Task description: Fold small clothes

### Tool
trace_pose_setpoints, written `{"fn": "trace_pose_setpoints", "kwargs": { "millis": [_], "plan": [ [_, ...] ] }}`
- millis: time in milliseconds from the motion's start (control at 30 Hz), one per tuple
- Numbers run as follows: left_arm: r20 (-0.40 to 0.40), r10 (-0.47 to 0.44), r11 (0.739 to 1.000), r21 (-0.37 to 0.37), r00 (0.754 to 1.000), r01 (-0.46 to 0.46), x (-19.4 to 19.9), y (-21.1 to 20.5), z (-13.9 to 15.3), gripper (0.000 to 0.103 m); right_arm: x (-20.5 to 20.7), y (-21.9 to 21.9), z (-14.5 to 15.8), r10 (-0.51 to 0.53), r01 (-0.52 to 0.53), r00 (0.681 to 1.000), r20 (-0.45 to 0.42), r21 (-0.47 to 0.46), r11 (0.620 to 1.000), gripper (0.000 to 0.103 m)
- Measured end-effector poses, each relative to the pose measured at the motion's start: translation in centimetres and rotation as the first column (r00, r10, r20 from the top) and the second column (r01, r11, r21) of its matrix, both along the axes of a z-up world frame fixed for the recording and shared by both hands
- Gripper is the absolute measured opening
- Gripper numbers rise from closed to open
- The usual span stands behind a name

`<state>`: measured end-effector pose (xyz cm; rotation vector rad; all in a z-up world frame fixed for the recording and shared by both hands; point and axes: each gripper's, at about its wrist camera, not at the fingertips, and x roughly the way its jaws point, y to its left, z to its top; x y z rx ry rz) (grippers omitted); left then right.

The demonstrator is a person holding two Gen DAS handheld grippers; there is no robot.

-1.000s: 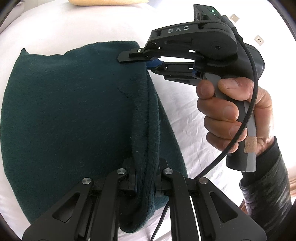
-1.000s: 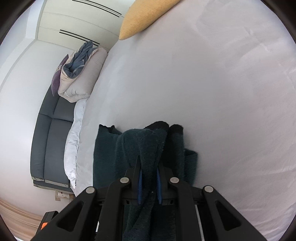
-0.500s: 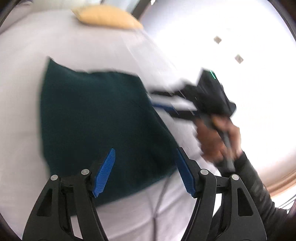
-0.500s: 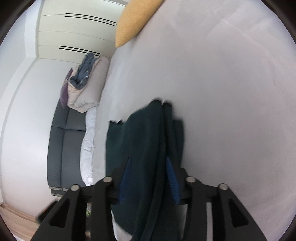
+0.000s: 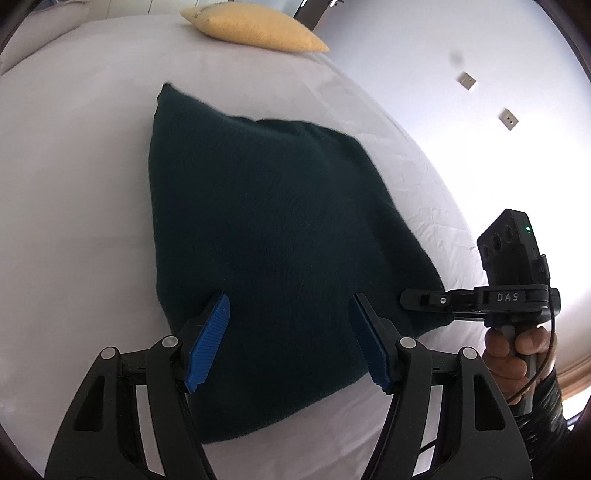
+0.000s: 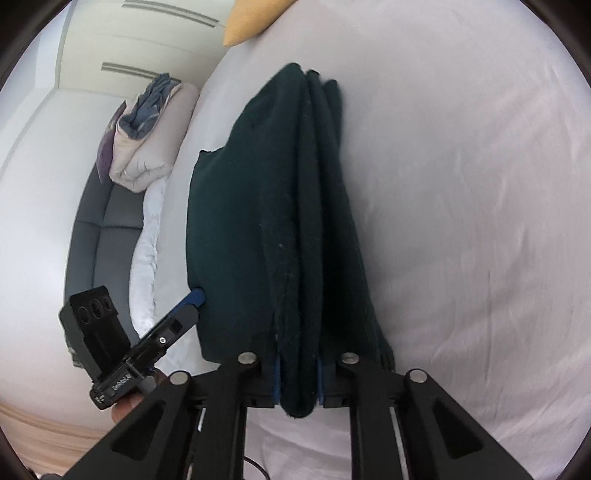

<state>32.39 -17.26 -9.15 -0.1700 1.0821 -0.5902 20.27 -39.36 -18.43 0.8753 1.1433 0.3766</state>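
The dark green cloth (image 5: 266, 236) lies folded on the white bed (image 5: 74, 166), below the yellow pillow (image 5: 255, 29). The left gripper (image 5: 290, 343) hovers open and empty over the cloth's near edge. The right gripper (image 6: 297, 380), jaws just closing, pinches the cloth's folded edge.

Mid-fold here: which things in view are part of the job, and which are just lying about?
In the job:
- dark green garment, folded on the bed
- right gripper, shut on its corner
- left gripper, open above it

Lying about:
- yellow pillow
- bundled bedding on the grey sofa
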Motion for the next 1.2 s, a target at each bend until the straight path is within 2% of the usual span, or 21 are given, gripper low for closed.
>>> {"fn": "trace_pose_setpoints", "kwargs": {
  "millis": [167, 300, 433, 567, 733, 833, 967, 1033, 1067, 1200],
  "plan": [
    [-0.034, -0.007, 1.0, 0.017, 0.999, 0.008, 0.1, 1.2, -1.9, 0.053, -1.9, -1.0, -1.2, -0.042, 0.042, 0.999, -0.005, 0.031, 0.999, 0.01],
    [-0.038, -0.022, 1.0, 0.004, 0.999, 0.022, -0.4, 1.9, -2.6, 0.05, -3.0, -3.4, -4.0, -0.109, 0.11, 0.994, -0.016, 0.162, 0.981, 0.008],
    [-0.023, -0.023, 1.0, -0.011, 0.999, 0.023, -0.4, 2.2, -1.9, 0.05, -3.1, -4.1, -3.3, -0.128, 0.125, 0.992, 0.01, 0.154, 0.98, 0.009],
    [0.041, 0.001, 0.999, -0.032, 0.999, 0.001, -0.9, 3.4, 0.5, 0.051, -2.5, -3.7, -3.5, -0.111, 0.108, 0.994, 0.01, 0.165, 0.98, 0.01],
    [0.08, 0.026, 0.999, -0.041, 0.996, -0.022, 3.1, 3.8, 1.9, 0.051, -2.4, -3.0, -2.7, -0.121, 0.116, 0.993, 0.02, 0.143, 0.983, 0.013],
    [0.016, 0.023, 0.995, -0.099, 1.0, -0.021, 6.6, 3.7, 1.1, 0.05, -2.2, -3.4, -3.1, -0.134, 0.131, 0.991, 0.007, 0.15, 0.98, 0.011],
    [-0.056, 0.017, 0.993, -0.113, 0.998, -0.023, 9.8, 4.0, -1.1, 0.032, -2.6, -4.2, -4.0, -0.145, 0.141, 0.989, 0.006, 0.191, 0.971, 0.008],
    [-0.087, 0.025, 0.989, -0.145, 0.996, -0.038, 10.5, 4.4, -2.6, 0.031, -2.6, -4.7, -4.6, -0.161, 0.156, 0.987, 0.005, 0.226, 0.962, 0.007],
    [-0.075, 0.024, 0.989, -0.143, 0.997, -0.035, 10.7, 4.4, -2.9, 0.031, -2.6, -4.7, -4.6, -0.164, 0.157, 0.986, 0.008, 0.232, 0.96, 0.007],
    [0.023, 0.004, 0.999, -0.054, 1.0, -0.002, 9.8, 3.7, -2.6, 0.032, -3.0, -5.0, -5.2, -0.168, 0.158, 0.986, 0.022, 0.244, 0.957, 0.006]
  ]
}}
